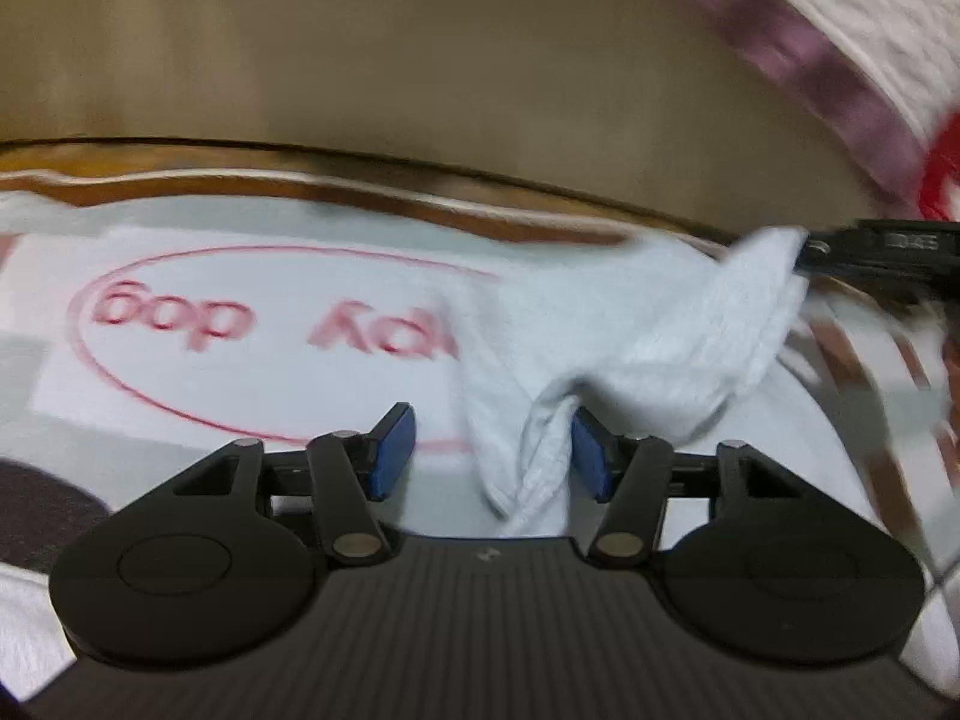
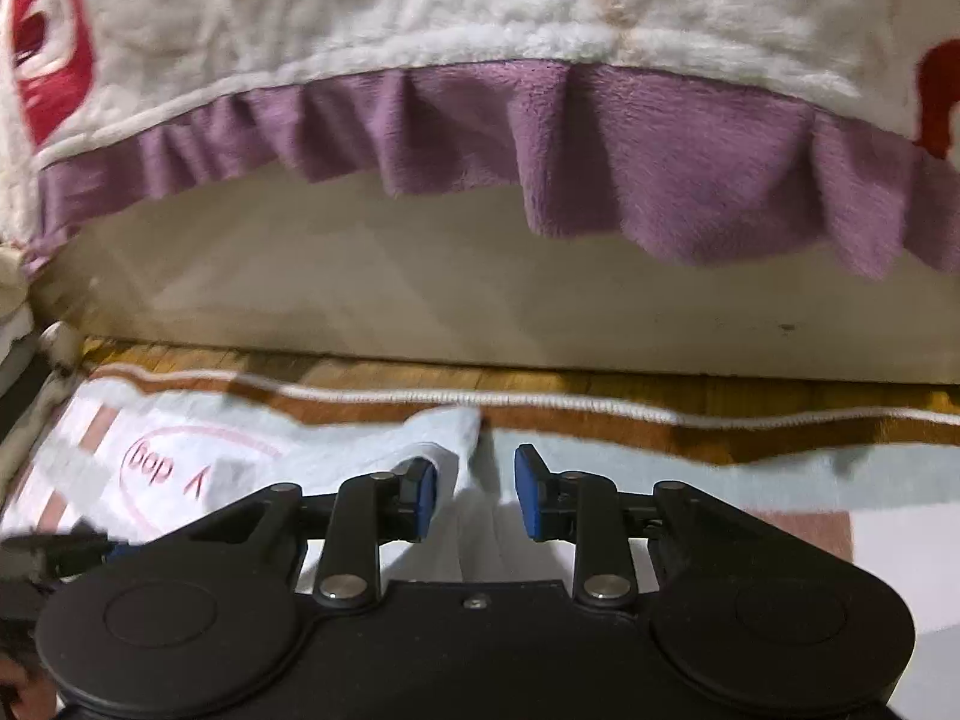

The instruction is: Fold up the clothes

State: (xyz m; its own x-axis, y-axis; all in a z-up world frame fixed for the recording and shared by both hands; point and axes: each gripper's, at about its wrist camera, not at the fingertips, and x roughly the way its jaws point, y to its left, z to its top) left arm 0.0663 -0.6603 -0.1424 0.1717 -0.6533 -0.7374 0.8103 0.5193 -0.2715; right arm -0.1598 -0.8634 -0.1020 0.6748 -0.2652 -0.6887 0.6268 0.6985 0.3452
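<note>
while the white garment point(image 1: 630, 348) lies rumpled on the printed mat point(image 1: 180, 252) on the floor, the left claw point(image 1: 492, 450) gapes half open around its fold, and the right claw point(image 2: 474, 492) stands partly open, one pad touching cloth.

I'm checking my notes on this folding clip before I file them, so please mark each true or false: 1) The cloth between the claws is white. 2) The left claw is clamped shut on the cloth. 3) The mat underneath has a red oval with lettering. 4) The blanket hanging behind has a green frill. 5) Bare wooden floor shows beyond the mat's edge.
1) True: the white cloth lies between both claws.
2) False: the left claw is open; the cloth touches only one pad.
3) True: the mat shows a red oval with letters.
4) False: the blanket has a purple frill.
5) True: the wooden floor shows there.
</note>
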